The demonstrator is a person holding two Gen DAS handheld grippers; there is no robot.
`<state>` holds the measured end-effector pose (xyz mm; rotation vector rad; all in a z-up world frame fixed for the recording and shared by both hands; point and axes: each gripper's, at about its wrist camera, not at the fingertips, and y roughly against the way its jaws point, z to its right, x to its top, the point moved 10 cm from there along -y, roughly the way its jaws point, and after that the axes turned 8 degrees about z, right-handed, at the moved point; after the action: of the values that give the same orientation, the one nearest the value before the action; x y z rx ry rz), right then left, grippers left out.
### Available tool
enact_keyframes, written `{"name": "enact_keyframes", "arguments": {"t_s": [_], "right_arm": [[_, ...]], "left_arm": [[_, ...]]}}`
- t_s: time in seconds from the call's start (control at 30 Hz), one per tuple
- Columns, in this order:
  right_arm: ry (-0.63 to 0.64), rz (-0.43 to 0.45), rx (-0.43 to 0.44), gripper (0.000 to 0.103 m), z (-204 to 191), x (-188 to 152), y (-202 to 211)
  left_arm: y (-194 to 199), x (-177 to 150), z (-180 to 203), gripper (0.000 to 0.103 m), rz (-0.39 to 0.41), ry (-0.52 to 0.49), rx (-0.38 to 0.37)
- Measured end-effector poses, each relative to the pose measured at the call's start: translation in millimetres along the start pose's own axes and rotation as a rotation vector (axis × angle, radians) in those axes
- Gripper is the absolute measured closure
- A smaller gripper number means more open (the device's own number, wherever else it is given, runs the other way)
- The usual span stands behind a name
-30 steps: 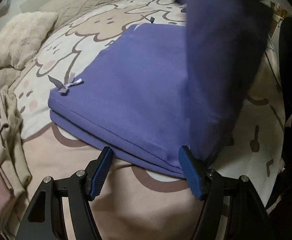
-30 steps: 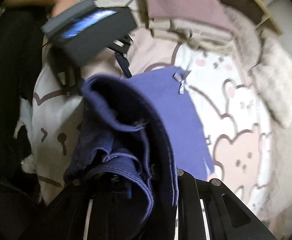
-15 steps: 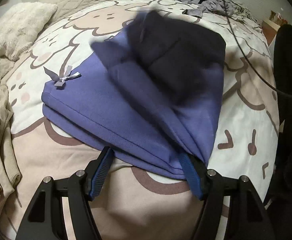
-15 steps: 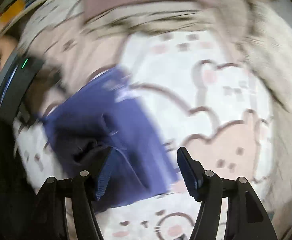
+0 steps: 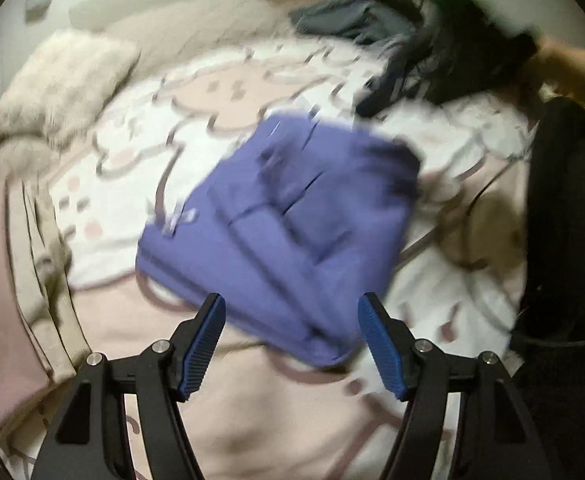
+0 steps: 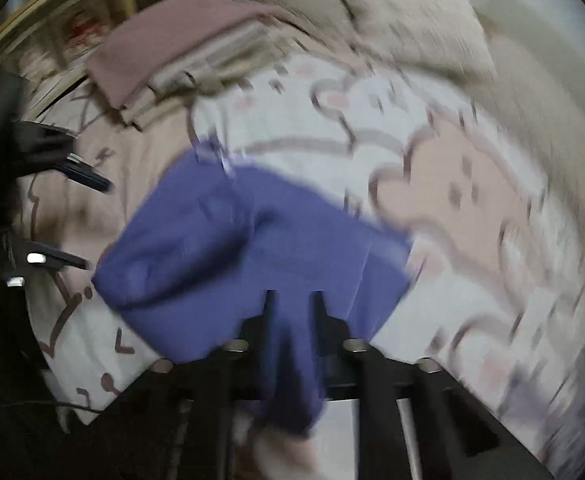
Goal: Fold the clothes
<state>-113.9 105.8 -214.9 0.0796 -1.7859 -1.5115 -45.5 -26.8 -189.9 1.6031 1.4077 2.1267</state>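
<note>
Both views are pretty smeared with motion blur, so fine detail is out. Going left to right in the left wrist view: a stack of folded beige and pink clothes (image 5: 32,248) along the left edge, a fluffy cream pillow (image 5: 64,80) up top, then the bedsheet (image 5: 252,420), soft pink and white with cartoon bunny outlines. In the middle sits the purple garment (image 5: 288,236), smooth matte knit, folded into a rough slab with a couple of creases running across it and a tiny bow at its left edge. Farther back is a dark grey heap of clothes (image 5: 344,20).

The left gripper (image 5: 292,340) has its ribbed blue fingers (image 5: 202,344) spread wide with nothing between them, hovering just short of the garment's near edge. A second ago that near edge sat right at the fingertips, and the right side of the fabric was lifted up in a tall flap; now it's dropped flat over the rest.

In the right wrist view the right gripper (image 6: 292,300) is clenched on a fold of the purple garment, fabric bunched between the fingers. Half a second ago those fingers were apart.
</note>
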Motion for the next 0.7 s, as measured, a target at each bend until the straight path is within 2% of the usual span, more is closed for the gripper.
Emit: {"name": "enact_keyframes", "arguments": {"t_s": [0.03, 0.13, 0.23, 0.47, 0.6, 0.67, 0.7], "right_arm": [[-0.047, -0.012, 0.006, 0.092, -0.6, -12.4, -4.0], [-0.083, -0.058, 0.04, 0.092, -3.3, -32.7, -21.5], [-0.113, -0.08, 0.07, 0.092, -6.7, -37.2, -35.9], [-0.113, -0.109, 0.054, 0.092, 5.0, -59.3, -54.7], [-0.097, -0.084, 0.058, 0.093, 6.6, -61.8, -55.8], [-0.095, -0.08, 0.058, 0.093, 6.7, -61.1, -56.1], [-0.093, -0.083, 0.058, 0.093, 6.7, -61.4, -56.8]], "left_arm": [[0.5, 7.6, 12.3, 0.034, 0.022, 0.0, -0.014], [-16.2, 18.9, 49.0, 0.034, 0.053, 0.069, -0.06], [-37.9, 12.2, 49.5, 0.034, 0.027, 0.088, -0.01], [-87.9, -7.7, 42.5, 0.035, -0.045, 0.119, 0.129], [-67.5, -17.7, -4.2, 0.038, -0.063, 0.17, 0.189], [-57.9, -31.0, -27.1, 0.03, -0.107, 0.163, 0.26], [-54.4, -36.3, -32.5, 0.03, -0.121, 0.173, 0.261]]}}
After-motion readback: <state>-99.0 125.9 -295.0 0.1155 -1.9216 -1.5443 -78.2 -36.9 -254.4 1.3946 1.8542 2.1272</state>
